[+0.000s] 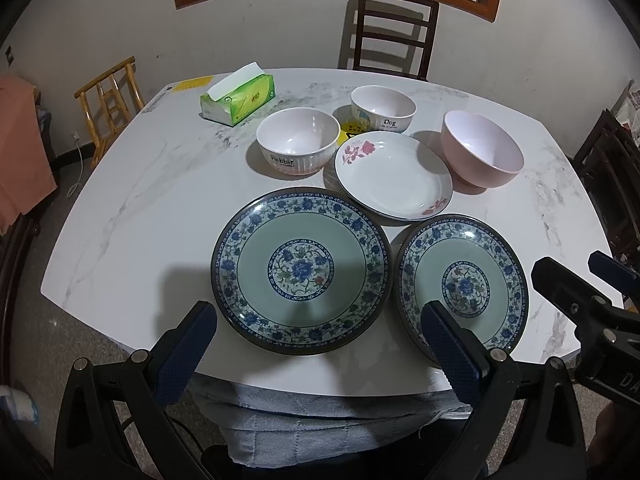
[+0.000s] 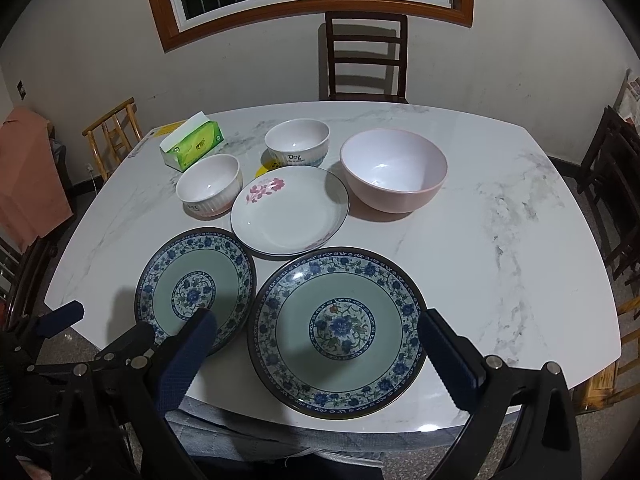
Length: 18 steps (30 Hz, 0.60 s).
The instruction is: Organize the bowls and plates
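Two blue-and-green floral plates lie near the table's front edge, the left one (image 1: 301, 271) (image 2: 195, 289) and the right one (image 1: 463, 283) (image 2: 337, 332). Behind them lies a white plate with pink flowers (image 1: 394, 176) (image 2: 290, 211). Further back stand a white "Rabbit" bowl (image 1: 297, 147) (image 2: 209, 185), a white "Dog" bowl (image 1: 383, 108) (image 2: 297, 142) and a pink bowl (image 1: 482, 149) (image 2: 393, 170). My left gripper (image 1: 320, 320) is open and empty, above the front edge before the left plate. My right gripper (image 2: 318, 330) is open and empty, over the right plate; it also shows in the left wrist view (image 1: 572, 276).
A green tissue box (image 1: 239, 95) (image 2: 192, 147) sits at the back left of the white marble table (image 1: 140, 208) (image 2: 500, 240). A dark chair (image 2: 365, 56) stands behind the table, a wooden chair (image 2: 114, 134) at the left, more chairs at the right.
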Each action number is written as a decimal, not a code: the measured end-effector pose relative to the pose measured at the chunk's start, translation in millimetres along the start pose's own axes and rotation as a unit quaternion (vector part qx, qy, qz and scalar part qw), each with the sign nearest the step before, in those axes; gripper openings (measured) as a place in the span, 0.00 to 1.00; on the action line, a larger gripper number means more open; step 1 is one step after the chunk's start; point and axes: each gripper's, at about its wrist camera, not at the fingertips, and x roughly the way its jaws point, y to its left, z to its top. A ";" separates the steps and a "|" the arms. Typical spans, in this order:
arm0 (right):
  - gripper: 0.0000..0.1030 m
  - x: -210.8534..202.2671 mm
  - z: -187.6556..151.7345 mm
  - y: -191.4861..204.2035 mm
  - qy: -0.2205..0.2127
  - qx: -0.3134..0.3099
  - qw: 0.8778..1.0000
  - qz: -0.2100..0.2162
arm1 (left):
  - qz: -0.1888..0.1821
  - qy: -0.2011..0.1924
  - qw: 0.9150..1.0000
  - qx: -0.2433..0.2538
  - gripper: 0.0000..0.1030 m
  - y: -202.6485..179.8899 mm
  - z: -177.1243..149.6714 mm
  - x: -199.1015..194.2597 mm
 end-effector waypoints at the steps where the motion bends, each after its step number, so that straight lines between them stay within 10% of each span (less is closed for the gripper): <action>1: 1.00 0.1 -0.1 0.3 0.000 0.000 1.000 0.001 | 0.000 0.000 1.000 0.000 0.98 -0.1 -0.6 0.6; 18: 1.00 2.6 0.1 0.8 0.001 -0.001 1.000 0.008 | 0.000 0.000 1.000 0.000 0.98 0.5 -0.9 1.1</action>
